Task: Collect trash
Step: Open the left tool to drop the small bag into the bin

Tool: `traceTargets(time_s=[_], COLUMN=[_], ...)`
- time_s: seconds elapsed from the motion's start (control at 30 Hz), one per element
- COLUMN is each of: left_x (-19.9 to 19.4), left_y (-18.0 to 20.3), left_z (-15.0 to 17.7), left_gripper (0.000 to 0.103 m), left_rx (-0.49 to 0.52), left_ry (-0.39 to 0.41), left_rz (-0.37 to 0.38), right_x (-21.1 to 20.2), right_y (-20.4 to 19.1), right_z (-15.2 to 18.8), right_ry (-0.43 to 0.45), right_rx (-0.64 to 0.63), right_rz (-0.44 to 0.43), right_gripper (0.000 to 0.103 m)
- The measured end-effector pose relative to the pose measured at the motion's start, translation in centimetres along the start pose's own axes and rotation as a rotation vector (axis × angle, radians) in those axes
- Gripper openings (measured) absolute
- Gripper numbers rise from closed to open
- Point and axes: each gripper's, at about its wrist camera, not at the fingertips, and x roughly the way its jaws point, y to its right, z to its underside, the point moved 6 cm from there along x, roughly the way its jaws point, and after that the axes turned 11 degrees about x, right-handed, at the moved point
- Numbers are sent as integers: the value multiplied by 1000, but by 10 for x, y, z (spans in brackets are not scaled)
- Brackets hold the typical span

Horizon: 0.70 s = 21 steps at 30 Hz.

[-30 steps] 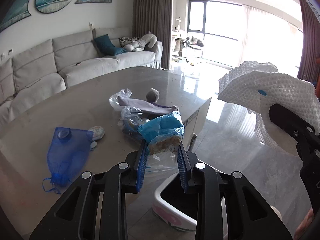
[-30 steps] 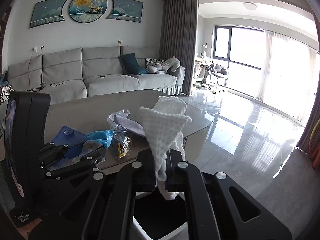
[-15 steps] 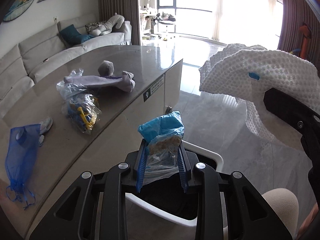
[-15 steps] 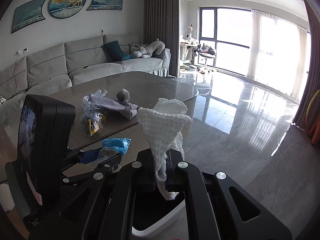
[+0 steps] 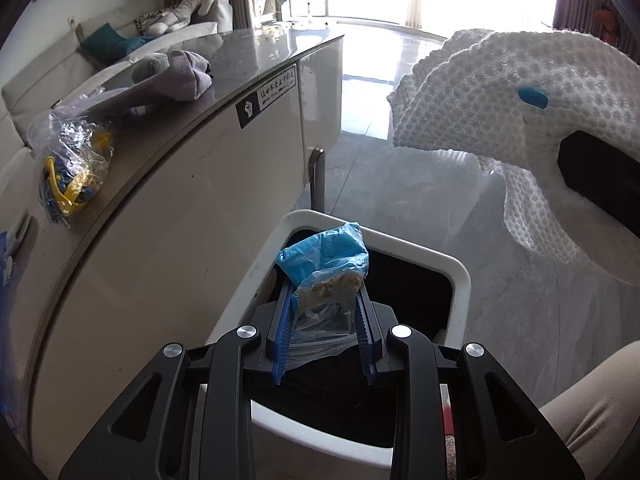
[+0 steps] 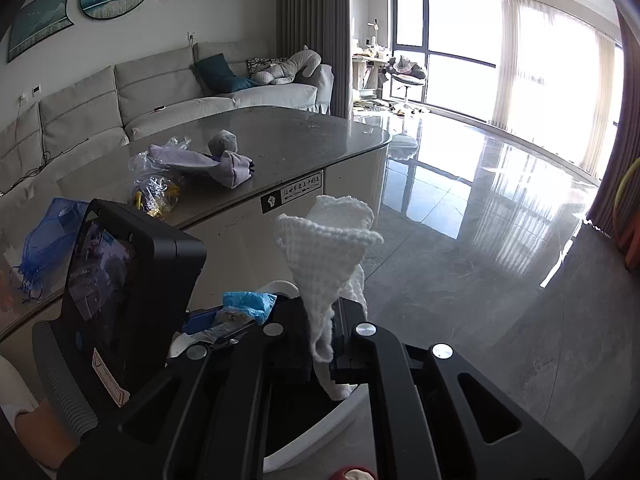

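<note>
My left gripper (image 5: 323,304) is shut on a clear plastic bag with a blue top and brown crumbs (image 5: 328,276), held right above the black opening of a white trash bin (image 5: 460,276) on the floor beside the table. My right gripper (image 6: 324,320) is shut on a white knitted cloth (image 6: 328,248), which sticks up between its fingers; the same cloth (image 5: 504,120) fills the right of the left wrist view. The bin's rim (image 6: 348,400) shows under the right gripper. The left gripper (image 6: 224,320) with its bag appears at the lower left of the right wrist view.
The grey-topped table (image 5: 248,56) carries a clear bag of yellow and blue items (image 5: 68,164), a lilac cloth (image 5: 180,76) with a grey ball, and a blue mesh pouch (image 6: 44,236). A sofa (image 6: 160,96) stands behind. Glossy floor (image 6: 480,240) stretches to the right.
Both grippers have sunk from above the tabletop to beside the table edge, over the white bin. Each keeps its hold: the left on the bag, the right on the cloth.
</note>
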Motion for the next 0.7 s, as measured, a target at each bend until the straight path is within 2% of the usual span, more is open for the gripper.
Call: traceTargets(time_s=[0.1, 0.13, 0.17, 0.2, 0.23, 0.43, 0.7], left_x=[9, 12, 16, 18, 17, 10, -8], left_y=[1, 1, -2, -2, -4, -4, -25], left_z=[2, 2, 1, 1, 1, 4, 6], left_gripper=[29, 36, 69, 90, 98, 98, 98], left_rx=[6, 5, 0, -12, -25, 18, -37], left_ry=[-21, -30, -44, -43, -22, -8, 17], left_rz=[20, 34, 44, 62, 69, 8, -35], right_x=[9, 9, 10, 12, 13, 16, 13], right_y=[1, 2, 1, 1, 0, -2, -5], right_z=[2, 4, 4, 4, 2, 1, 2], right_ry=[-20, -20, -23, -26, -24, -28, -27], right_rx=[10, 8, 5, 1, -2, -7, -14], right_rz=[2, 6, 7, 8, 9, 12, 2], right_gripper=[6, 6, 6, 7, 7, 7, 7])
